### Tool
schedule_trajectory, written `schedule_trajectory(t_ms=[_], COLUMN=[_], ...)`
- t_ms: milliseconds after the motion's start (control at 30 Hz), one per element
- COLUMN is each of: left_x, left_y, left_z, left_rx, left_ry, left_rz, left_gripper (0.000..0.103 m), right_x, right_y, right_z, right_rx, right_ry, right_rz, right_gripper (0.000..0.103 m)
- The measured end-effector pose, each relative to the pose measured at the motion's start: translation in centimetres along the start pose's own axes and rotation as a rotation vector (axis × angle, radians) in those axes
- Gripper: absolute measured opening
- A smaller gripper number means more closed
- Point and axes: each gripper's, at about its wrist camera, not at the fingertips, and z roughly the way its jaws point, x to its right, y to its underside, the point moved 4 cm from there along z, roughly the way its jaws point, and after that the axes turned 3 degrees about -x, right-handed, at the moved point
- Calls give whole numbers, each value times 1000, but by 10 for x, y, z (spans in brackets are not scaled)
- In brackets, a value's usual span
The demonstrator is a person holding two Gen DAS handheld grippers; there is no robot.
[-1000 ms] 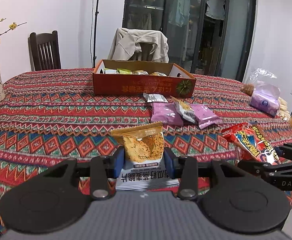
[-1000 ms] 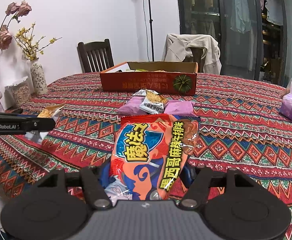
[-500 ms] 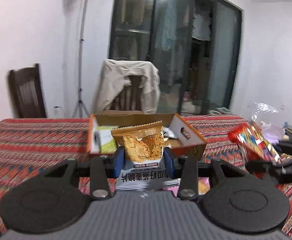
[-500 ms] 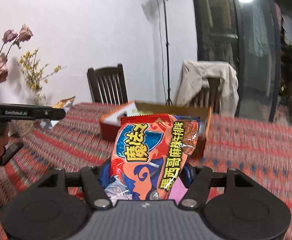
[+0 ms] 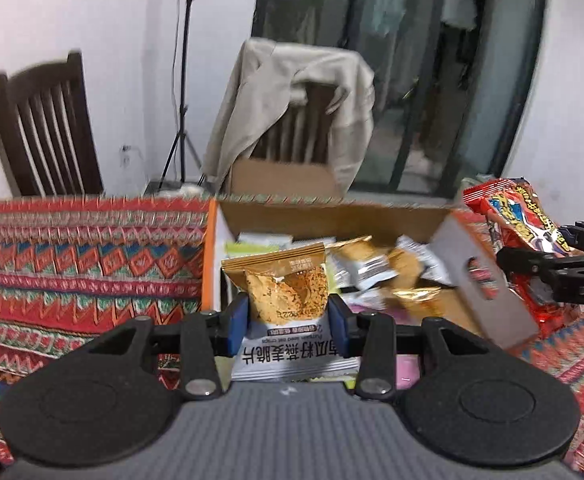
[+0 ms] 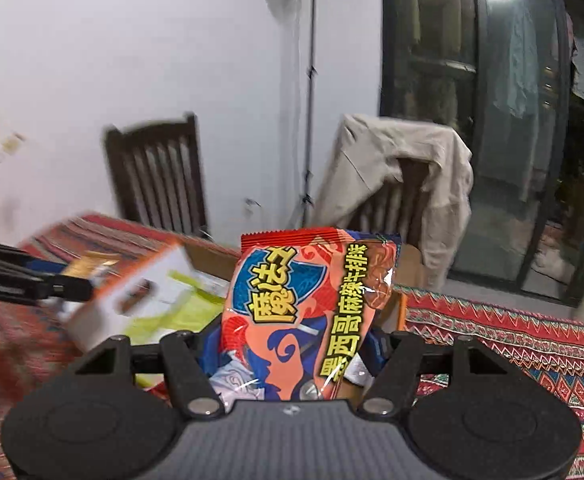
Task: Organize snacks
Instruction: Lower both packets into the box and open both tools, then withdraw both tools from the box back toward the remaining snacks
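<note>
My left gripper [image 5: 288, 322] is shut on a small gold and white oat crisp packet [image 5: 282, 292] and holds it just in front of the open orange cardboard box [image 5: 487, 292]. Several snack packets [image 5: 375, 268] lie inside the box. My right gripper [image 6: 293, 354] is shut on a red and blue snack bag [image 6: 311, 308] and holds it over the box's near edge. The bag also shows at the right of the left wrist view [image 5: 519, 224]. The box's white end wall [image 6: 132, 292] shows in the right wrist view, blurred.
The table wears a red patterned cloth [image 5: 84, 264]. A dark wooden chair [image 5: 44, 128] and a chair draped with a beige jacket [image 5: 292, 104] stand behind the table. A light stand [image 5: 182, 80] and glass doors [image 6: 491, 120] are at the back.
Both grippers have moved forward over the table with their packets and are now at the box. The box looks much nearer and larger in both views.
</note>
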Motion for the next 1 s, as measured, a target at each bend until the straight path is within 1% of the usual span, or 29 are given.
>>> schedule_trajectory(t_ms=[100, 200, 300, 333, 400, 433, 467, 533, 700, 767, 833, 967, 1000], left_x=[-5, -6, -5, -4, -1, -1, 0, 2, 5, 8, 11, 23, 27], left_y=[3, 10, 18, 20, 20, 20, 19, 19, 14, 12, 10, 6, 5], left_z=[24, 37, 41, 40, 40, 39, 38, 32, 6, -10, -29, -77, -91], left_rx=[-37, -63, -64, -59, -65, -73, -81, -79, -60, -47, -31, 6, 17], left_ry=[-20, -22, -12, -12, 7, 11, 10, 6, 1, -1, -2, -3, -1], left_rz=[1, 14, 32, 41, 38, 32, 32, 38, 33, 34, 38, 56, 64], left_gripper=[42, 43, 45, 49, 55, 56, 57, 65, 68, 69, 73, 75, 79], right_x=[0, -5, -9, -10, -12, -11, -11, -11, -11, -13, -15, -16, -17], right_y=[6, 17, 32, 37, 42, 43, 42, 42, 32, 26, 19, 5, 1], right_z=[50, 80, 98, 102, 107, 109, 108, 100, 70, 53, 33, -11, -24], right_rx=[-69, -119, -166, -176, -186, -184, -183, -175, -144, -125, -102, -60, -47], right_ry=[47, 95, 130, 138, 155, 167, 171, 160, 156, 163, 164, 162, 157], right_rz=[-21, -76, -117, -129, -140, -141, -138, -123, -126, -132, -134, -127, -121], right_gripper=[65, 65, 65, 65, 68, 71, 71, 72, 74, 80, 83, 83, 83])
